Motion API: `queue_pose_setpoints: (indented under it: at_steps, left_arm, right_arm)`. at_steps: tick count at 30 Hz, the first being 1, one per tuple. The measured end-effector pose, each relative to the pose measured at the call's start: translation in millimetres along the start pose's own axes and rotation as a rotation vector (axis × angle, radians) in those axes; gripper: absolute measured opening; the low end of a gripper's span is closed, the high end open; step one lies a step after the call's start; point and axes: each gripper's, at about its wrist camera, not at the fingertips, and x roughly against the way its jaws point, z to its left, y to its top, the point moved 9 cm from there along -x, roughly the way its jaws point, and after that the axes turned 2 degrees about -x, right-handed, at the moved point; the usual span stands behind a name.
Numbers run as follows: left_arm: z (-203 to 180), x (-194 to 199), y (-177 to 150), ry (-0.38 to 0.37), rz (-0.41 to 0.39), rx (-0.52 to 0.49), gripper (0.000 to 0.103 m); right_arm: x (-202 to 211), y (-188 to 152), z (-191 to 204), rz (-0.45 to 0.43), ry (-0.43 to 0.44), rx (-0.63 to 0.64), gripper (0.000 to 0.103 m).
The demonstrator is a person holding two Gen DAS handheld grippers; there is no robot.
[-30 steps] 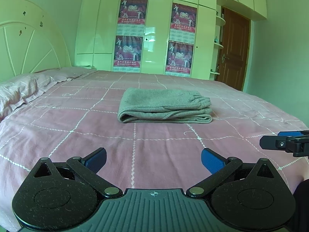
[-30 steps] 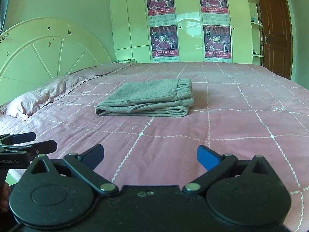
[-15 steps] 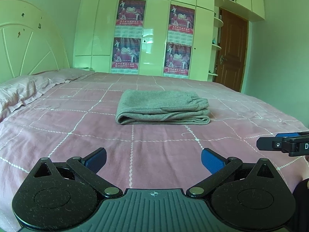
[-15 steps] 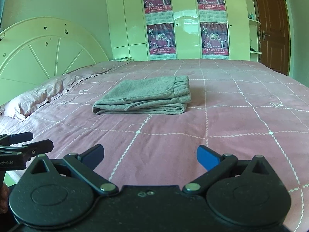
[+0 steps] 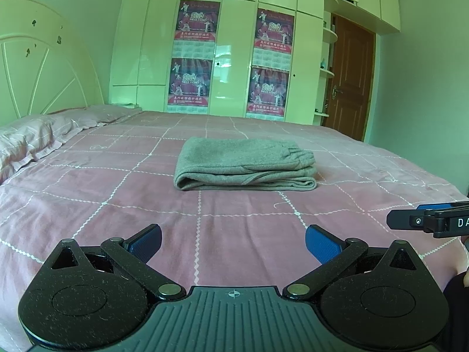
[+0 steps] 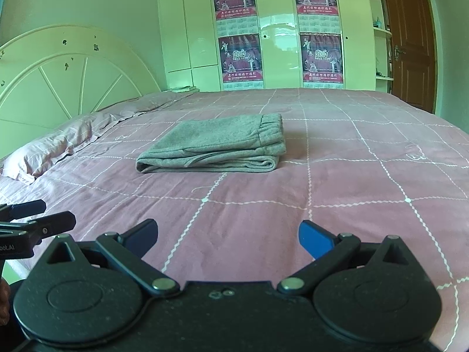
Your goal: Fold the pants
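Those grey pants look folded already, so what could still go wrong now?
Little, I'd judge. The pants lie in a neat stack on the bed, apart from both open grippers, left and right. Reaching in again might snag and undo the top layer. The loose lower edges by the waistband could slump if the bedcover is nudged.

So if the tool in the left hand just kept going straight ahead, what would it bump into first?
Probably the folded grey pants, which lie almost dead ahead of the open left tool on the pink bedspread. If it is angled down at all, it might graze the bedspread first; depth is hard to judge.
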Motion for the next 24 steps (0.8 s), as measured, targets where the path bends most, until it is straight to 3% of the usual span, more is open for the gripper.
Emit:
queue_pose_setpoints:
  at_steps: [24]
  left_arm:
    - [-0.5, 0.1, 1.1, 0.006, 0.003, -0.009, 0.103]
  right_arm:
    - [-0.2, 0.2, 2.1, 0.001, 0.001, 0.005, 0.097]
